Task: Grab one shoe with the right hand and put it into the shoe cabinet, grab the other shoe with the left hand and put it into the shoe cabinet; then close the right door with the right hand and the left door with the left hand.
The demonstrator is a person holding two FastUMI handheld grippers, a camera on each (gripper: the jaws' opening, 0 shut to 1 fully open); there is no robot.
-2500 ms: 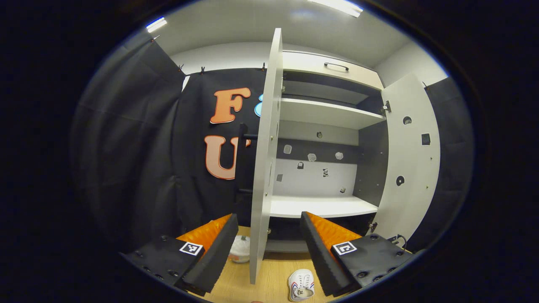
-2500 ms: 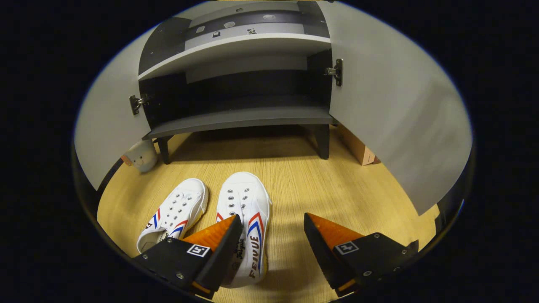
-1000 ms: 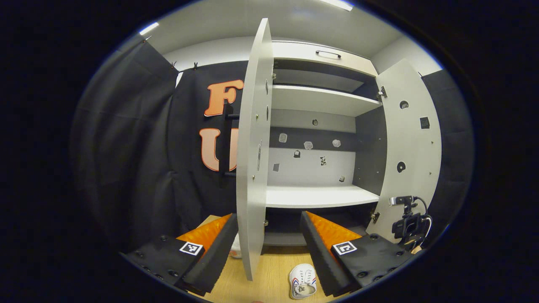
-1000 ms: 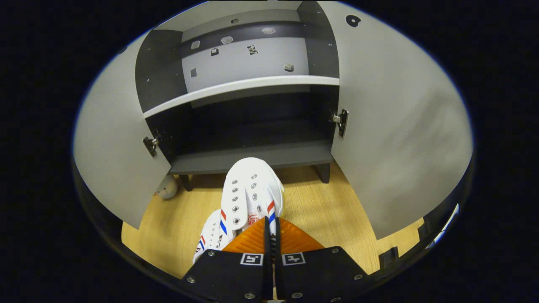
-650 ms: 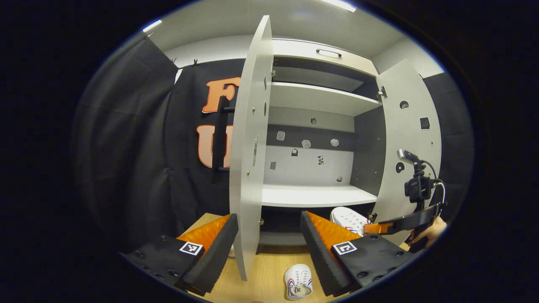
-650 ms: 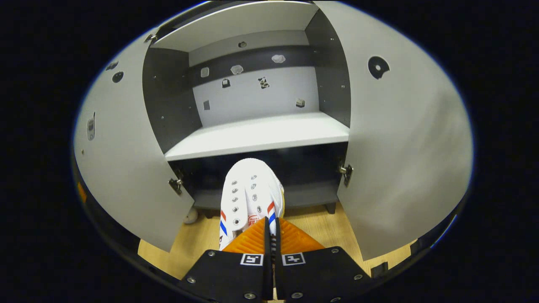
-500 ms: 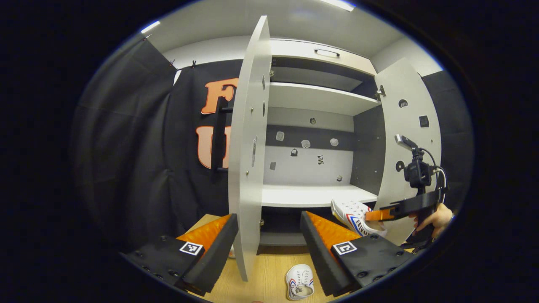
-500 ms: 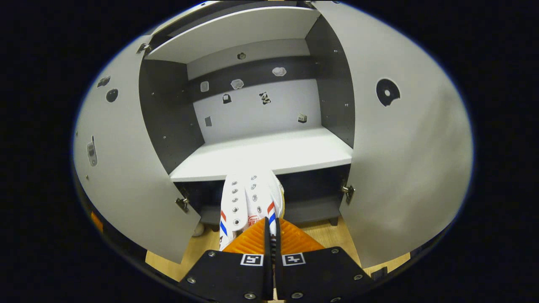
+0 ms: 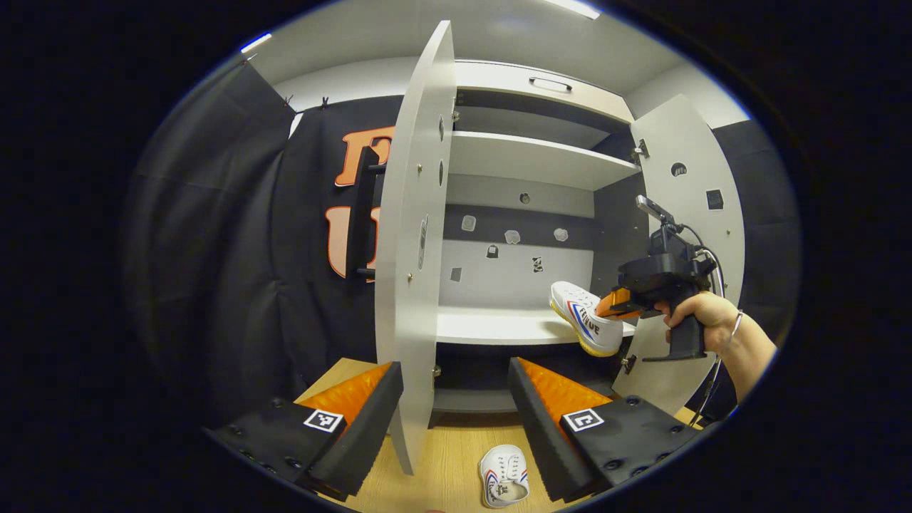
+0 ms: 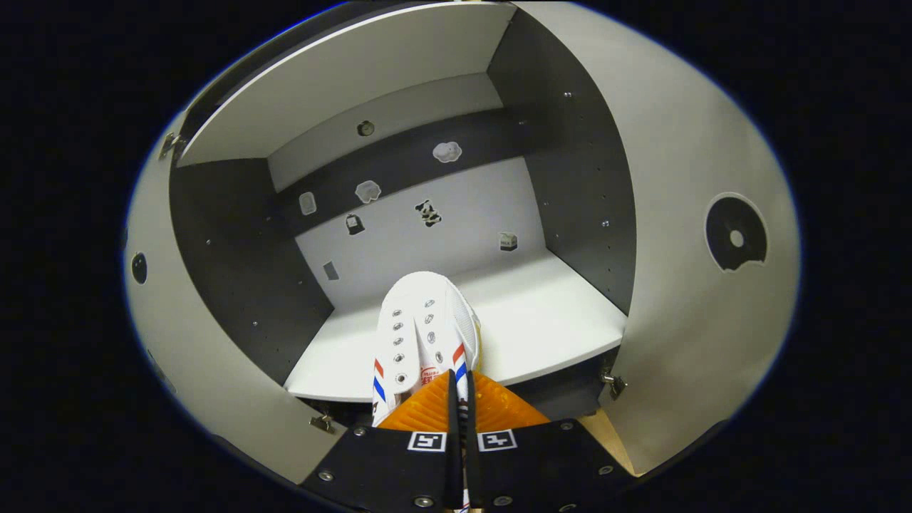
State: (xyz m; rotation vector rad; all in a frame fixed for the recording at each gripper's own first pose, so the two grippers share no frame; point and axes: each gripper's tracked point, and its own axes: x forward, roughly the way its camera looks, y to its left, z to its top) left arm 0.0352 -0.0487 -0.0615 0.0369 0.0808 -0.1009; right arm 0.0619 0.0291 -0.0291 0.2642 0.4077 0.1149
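Over the cabinet's white shelf (image 10: 541, 320), right gripper (image 10: 456, 399) clamps a shoe (image 10: 424, 328).

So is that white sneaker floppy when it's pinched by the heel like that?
Probably not much: the white sneaker juts out straight from the right gripper, toe unsagging. It seems light, since a heel pinch carries it. The canvas upper likely gives slightly between the jaws.

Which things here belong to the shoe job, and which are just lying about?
Job: white canvas shoe clamped in the right tool; second white shoe on the wooden floor; grey two-door shoe cabinet; open left tool.
Lying about: small stickers on the cabinet's back wall.
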